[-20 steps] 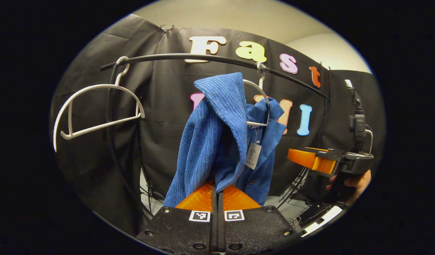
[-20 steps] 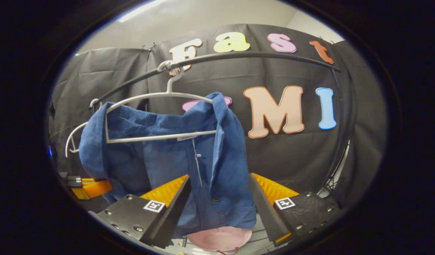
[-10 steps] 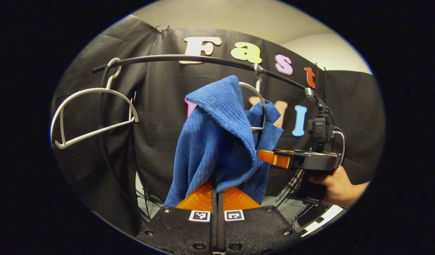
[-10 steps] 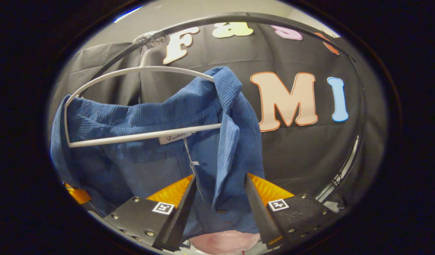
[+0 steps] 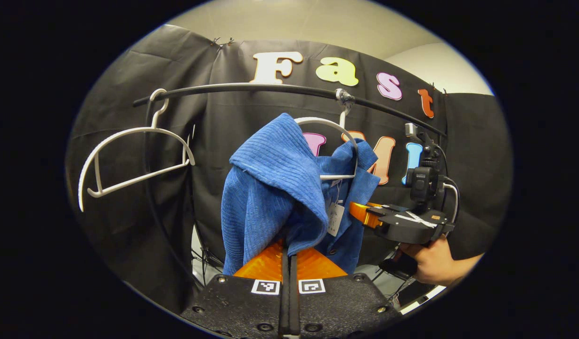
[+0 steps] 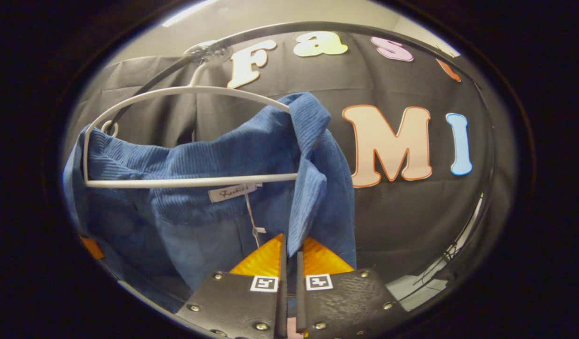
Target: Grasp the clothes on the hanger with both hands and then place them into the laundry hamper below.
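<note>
A: In the left gripper view, the blue ribbed corduroy shirt (image 5: 275, 188) hung draped over the white plastic hanger (image 5: 334, 150), which hooked on the black curved rail (image 5: 251, 88) above. The left gripper (image 5: 289, 248) sat at the shirt's lower edge, fingers pressed together with a fold of blue cloth pinched between them.

B: And right of the shirt?

A: The right gripper (image 5: 362, 212), carried in a person's hand (image 5: 430, 263), had its tips against the shirt's front edge, close by the paper tag (image 5: 335, 219). Left of the shirt, an empty white hanger (image 5: 129, 160) hung from the same rail.

B: Over to the right gripper view, then.

A: There the shirt (image 6: 214, 188) spread wide across the hanger (image 6: 185, 136), collar folded over the bar, one shoulder sagging low. The right gripper (image 6: 289, 249) was clenched on the hanging front panel just below the collar, both fingers nipping the cloth.

B: How would it handle?

A: Soft and light, I'd judge, with nothing stiff in it. The ribbed weave ought to give good purchase, so slipping looked unlikely. The holds at the shoulder fold and the front panel seemed sensible; the worry was the collar catching on the hanger as it lifted clear. The hamper, I'd guess, waited somewhere beneath the shirt.
</note>
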`<control>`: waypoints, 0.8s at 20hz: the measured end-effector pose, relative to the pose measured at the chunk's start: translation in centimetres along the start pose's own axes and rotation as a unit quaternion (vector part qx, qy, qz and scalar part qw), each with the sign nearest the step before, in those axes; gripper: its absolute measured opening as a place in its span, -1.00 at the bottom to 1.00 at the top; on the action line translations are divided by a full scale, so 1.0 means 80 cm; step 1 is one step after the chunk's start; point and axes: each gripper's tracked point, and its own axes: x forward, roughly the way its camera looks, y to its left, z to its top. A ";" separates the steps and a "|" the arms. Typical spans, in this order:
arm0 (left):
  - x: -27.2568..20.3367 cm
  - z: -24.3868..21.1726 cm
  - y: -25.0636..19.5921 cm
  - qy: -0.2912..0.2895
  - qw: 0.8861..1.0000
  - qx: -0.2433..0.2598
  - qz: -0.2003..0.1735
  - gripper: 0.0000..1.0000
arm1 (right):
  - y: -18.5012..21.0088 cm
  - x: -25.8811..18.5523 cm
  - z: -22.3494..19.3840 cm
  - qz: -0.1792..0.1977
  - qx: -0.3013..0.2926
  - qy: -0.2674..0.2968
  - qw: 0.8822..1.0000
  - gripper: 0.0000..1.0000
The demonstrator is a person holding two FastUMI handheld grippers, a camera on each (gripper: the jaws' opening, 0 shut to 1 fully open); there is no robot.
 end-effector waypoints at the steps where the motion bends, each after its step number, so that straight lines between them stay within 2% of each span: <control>1: -0.005 0.001 -0.004 -0.001 1.000 0.003 0.000 -0.99 | 0.002 0.003 0.001 0.000 -0.016 -0.008 1.000 -0.92; 2: -0.009 0.005 -0.006 -0.005 1.000 0.007 0.002 -0.99 | 0.005 0.002 0.006 0.005 -0.030 -0.016 0.999 -0.99; 8: -0.032 0.036 -0.001 -0.035 0.999 0.018 0.022 -1.00 | -0.006 -0.022 0.050 -0.011 -0.081 -0.086 0.993 -0.99; 12: -0.042 0.049 0.002 -0.046 0.998 0.017 0.028 -0.99 | -0.021 -0.029 0.058 -0.015 -0.098 -0.094 0.991 -0.99; 15: -0.042 0.047 0.001 -0.045 0.998 0.015 0.031 -0.99 | -0.011 -0.024 0.049 0.011 -0.059 -0.074 0.995 -0.99; 16: -0.044 0.046 0.001 -0.043 0.998 0.011 0.032 -1.00 | 0.001 -0.022 0.043 0.035 -0.040 -0.060 0.997 -1.00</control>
